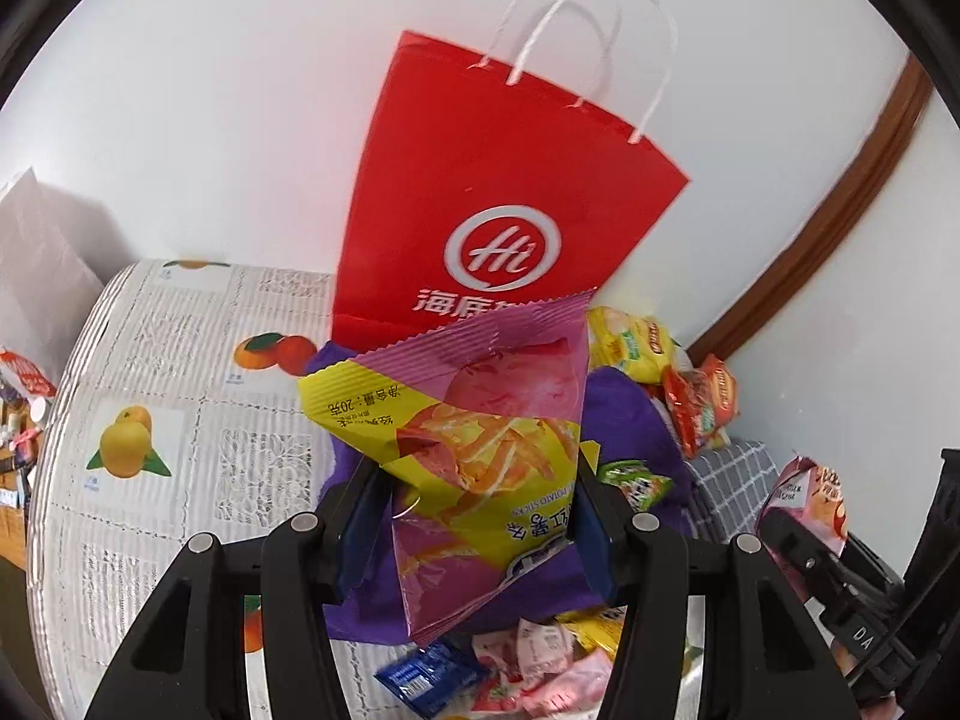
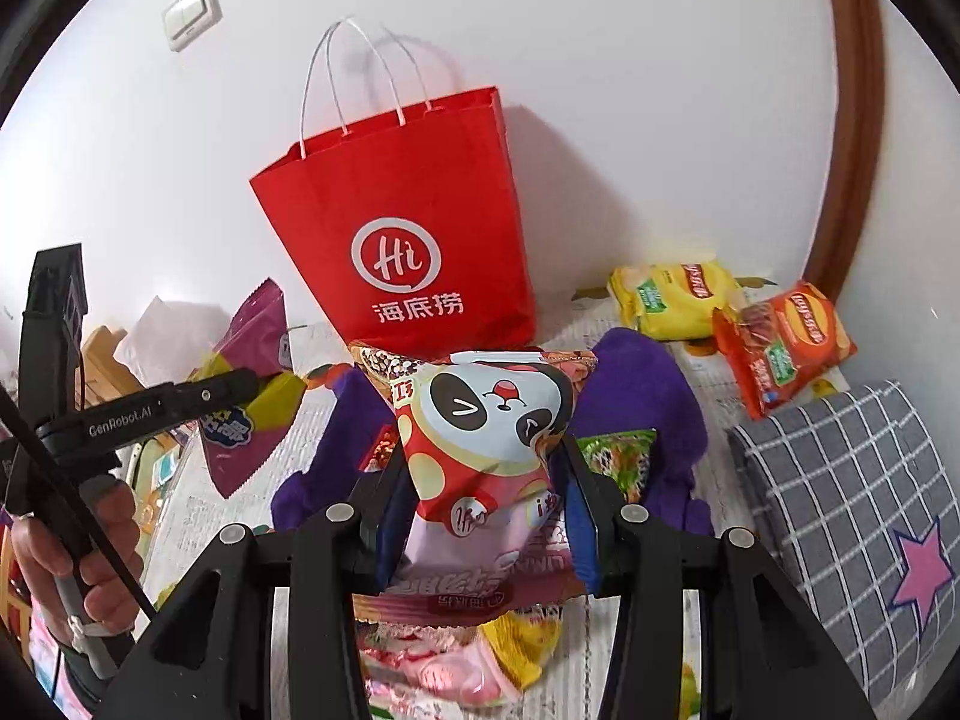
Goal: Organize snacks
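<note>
My left gripper [image 1: 477, 483] is shut on a yellow and purple potato-stick bag [image 1: 480, 420], held up in front of the red paper bag [image 1: 498, 192]. My right gripper [image 2: 480, 480] is shut on a red and pink snack bag with a panda face [image 2: 486, 444]. The red paper bag [image 2: 408, 222] stands upright against the white wall, its top open and white cord handles up. In the right wrist view the left gripper [image 2: 258, 384] shows at the left with its purple bag [image 2: 252, 384]. In the left wrist view the right gripper's bag [image 1: 804, 498] shows at the right edge.
A purple cloth [image 2: 648, 396] lies on the fruit-print tablecloth [image 1: 150, 360]. Yellow [image 2: 678, 297] and orange [image 2: 786, 342] chip bags lie near the wall. Small packets [image 1: 528, 660] are heaped near me. A grey checked cushion [image 2: 852, 510] is at the right. A hand [image 2: 90, 552] holds the left tool.
</note>
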A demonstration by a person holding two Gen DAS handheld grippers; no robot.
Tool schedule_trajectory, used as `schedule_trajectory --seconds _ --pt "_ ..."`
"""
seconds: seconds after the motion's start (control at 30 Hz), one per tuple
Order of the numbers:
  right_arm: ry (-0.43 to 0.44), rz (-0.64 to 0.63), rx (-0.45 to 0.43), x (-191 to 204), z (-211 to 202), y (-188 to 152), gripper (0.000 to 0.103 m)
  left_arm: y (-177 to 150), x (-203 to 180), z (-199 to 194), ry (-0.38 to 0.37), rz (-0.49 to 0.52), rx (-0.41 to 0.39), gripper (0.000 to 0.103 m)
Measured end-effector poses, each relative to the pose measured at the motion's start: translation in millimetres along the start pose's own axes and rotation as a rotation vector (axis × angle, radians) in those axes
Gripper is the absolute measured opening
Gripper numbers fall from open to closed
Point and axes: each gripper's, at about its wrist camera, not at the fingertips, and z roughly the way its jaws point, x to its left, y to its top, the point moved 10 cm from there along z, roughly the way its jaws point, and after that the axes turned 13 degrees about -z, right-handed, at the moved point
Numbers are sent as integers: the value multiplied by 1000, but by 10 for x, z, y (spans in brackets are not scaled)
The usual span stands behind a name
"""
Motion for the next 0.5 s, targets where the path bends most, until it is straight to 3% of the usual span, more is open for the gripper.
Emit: schedule_trajectory --seconds 0.5 --pt "114 -13 92 66 873 316 44 14 368 400 54 -67 62 53"
